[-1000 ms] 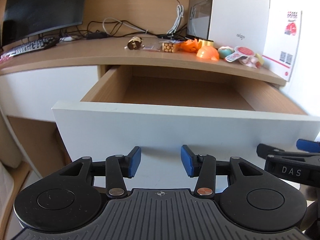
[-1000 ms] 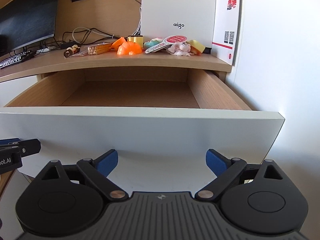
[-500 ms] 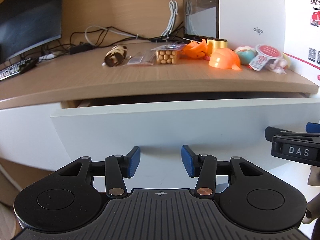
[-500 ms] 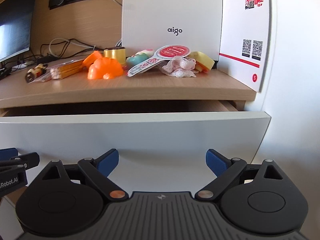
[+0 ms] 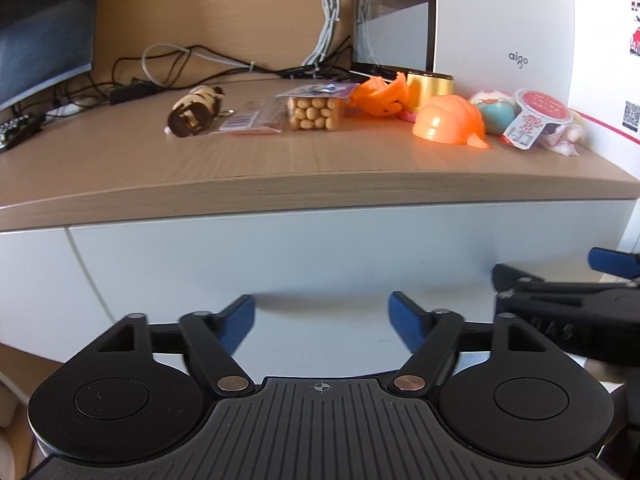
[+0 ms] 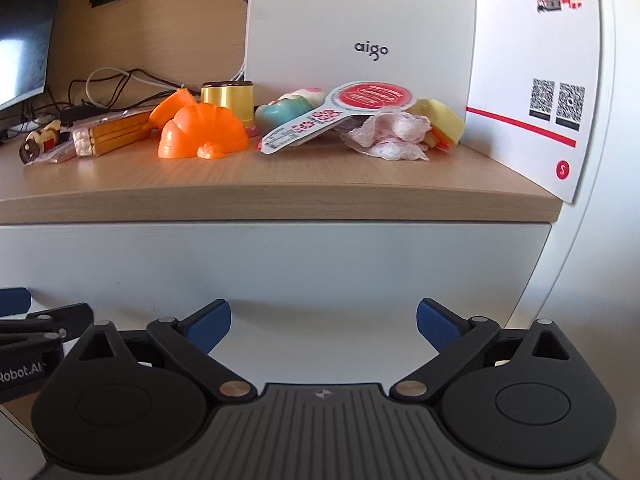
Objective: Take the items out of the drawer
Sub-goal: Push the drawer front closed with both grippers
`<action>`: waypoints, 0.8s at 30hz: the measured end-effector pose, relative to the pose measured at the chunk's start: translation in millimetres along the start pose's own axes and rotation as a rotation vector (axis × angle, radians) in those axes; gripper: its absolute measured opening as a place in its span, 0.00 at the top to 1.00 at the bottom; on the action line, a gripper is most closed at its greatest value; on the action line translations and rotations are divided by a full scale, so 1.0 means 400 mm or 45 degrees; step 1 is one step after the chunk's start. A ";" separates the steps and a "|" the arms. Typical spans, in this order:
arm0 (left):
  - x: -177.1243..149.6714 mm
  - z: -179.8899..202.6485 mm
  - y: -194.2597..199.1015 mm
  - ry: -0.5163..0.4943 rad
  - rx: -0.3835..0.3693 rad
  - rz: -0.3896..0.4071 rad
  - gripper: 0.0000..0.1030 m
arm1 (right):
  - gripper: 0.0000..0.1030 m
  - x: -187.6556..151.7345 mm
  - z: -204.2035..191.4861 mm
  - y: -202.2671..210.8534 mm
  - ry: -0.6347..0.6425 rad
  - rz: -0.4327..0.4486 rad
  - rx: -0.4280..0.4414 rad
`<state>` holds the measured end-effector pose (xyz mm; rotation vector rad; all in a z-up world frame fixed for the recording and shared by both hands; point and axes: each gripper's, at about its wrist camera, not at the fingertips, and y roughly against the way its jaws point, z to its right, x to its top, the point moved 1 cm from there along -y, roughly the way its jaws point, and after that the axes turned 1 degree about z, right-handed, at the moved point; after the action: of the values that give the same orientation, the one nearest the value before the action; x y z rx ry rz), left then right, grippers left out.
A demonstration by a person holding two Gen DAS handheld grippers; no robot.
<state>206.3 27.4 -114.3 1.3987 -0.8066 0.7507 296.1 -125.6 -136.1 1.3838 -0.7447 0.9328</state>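
The white drawer front sits flush under the wooden desktop, so its inside is hidden; it also fills the right wrist view. My left gripper faces that front, its jaws opening wide with nothing between them. My right gripper is open and empty beside it, just before the same panel. On the desktop lie several small items: an orange shell toy, a clear box of round snacks, a red-lidded cup and a gold tin.
A white "aigo" computer case stands behind the items, with a white board bearing QR codes to its right. Cables, a monitor and a keyboard edge occupy the left of the desk.
The drawer has gone from wide open to shut flush under the desktop, with both grippers following it in. The left jaws have spread from half open to wide.
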 end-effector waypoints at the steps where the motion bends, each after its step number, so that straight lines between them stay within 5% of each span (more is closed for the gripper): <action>1: 0.000 0.001 -0.001 0.006 -0.007 -0.001 0.17 | 0.04 -0.002 -0.004 0.001 0.007 0.002 0.000; 7: 0.006 0.005 -0.017 0.024 0.000 -0.036 0.07 | 0.04 -0.001 0.010 0.000 -0.003 -0.037 -0.029; 16: 0.009 0.021 -0.030 0.037 0.059 -0.067 0.04 | 0.04 0.002 0.054 0.024 0.000 -0.128 -0.036; 24: -0.004 0.015 0.107 0.093 0.112 -0.097 0.08 | 0.04 -0.003 0.111 0.118 -0.059 -0.166 0.032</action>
<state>169.1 23.1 -92.5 1.4638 -0.6668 0.7816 257.9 -172.0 -111.7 1.4626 -0.6705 0.8128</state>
